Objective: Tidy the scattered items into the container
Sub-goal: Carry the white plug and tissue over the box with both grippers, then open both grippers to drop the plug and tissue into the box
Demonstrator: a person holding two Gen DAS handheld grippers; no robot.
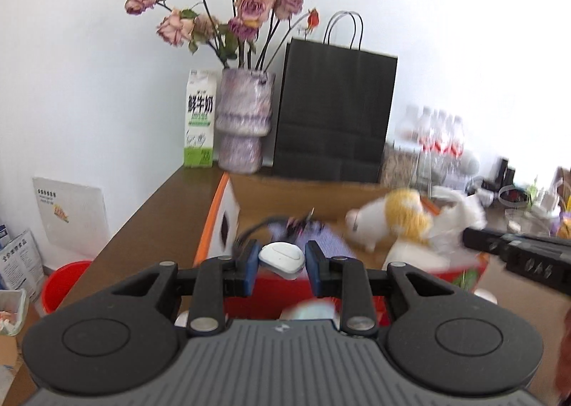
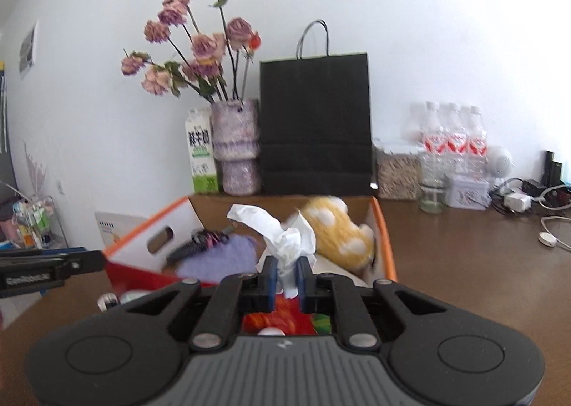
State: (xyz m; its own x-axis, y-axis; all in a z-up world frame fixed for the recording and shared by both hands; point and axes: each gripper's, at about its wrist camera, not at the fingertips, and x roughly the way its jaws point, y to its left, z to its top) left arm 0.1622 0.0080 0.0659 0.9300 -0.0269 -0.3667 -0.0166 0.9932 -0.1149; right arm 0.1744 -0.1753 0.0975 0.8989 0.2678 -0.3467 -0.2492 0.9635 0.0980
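Grip status: my left gripper clamps one white oval case; my right gripper pinches one crumpled tissue. Both hang at the near edge of the cardboard box, which holds one yellow plush toy, one hairbrush and one purple cloth. Risks, as I judge: smooth case slipping; tissue tearing or snagging the rim.

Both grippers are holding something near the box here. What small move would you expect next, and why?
Probably carry both forward over the open box before releasing. The left gripper is clamped on a small white case, the right gripper on crumpled tissue, and both sit at the box's near edge.
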